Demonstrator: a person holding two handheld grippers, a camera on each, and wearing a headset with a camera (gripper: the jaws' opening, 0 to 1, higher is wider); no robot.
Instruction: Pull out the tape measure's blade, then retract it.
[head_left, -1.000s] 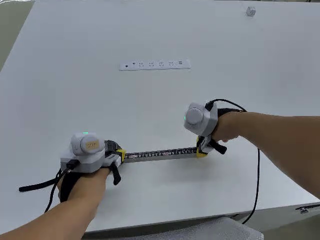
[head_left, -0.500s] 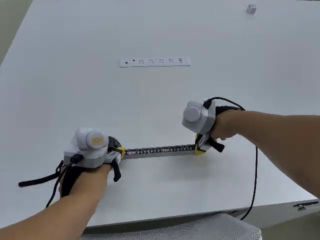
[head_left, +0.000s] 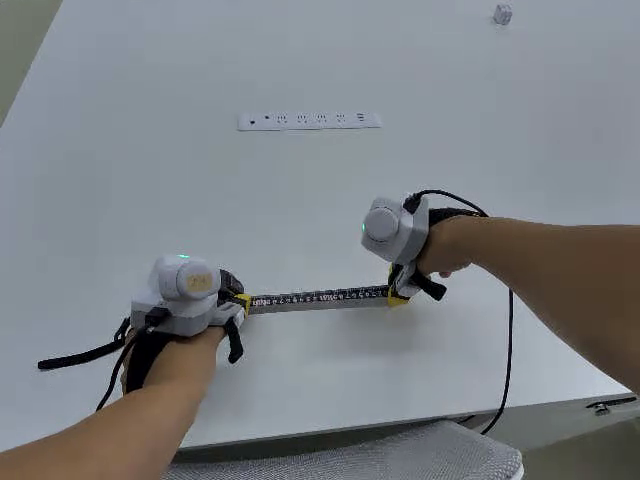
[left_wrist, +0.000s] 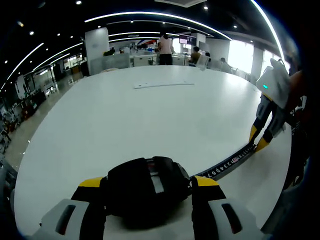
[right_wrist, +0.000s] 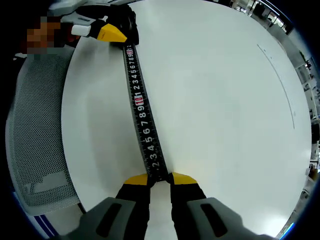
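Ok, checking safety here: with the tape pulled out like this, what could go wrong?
If the right hand-held gripper, pinching only the tip of the grey numbered tape blade, slips, the blade could snap back toward the black tape measure case. The left hand-held gripper clamps that rounded case by its sides; it might twist free.

Only thing you can actually read is the black steel tape measure blade (right_wrist: 141, 115). In your right gripper view, its white digits run 2 through 9 going away from the right gripper (right_wrist: 159, 177). Then there's a red 10, then single digits again up to 9 near the black tape measure case (right_wrist: 126, 24). Marks on the flat white power strip (head_left: 310, 122) are too tiny to read.
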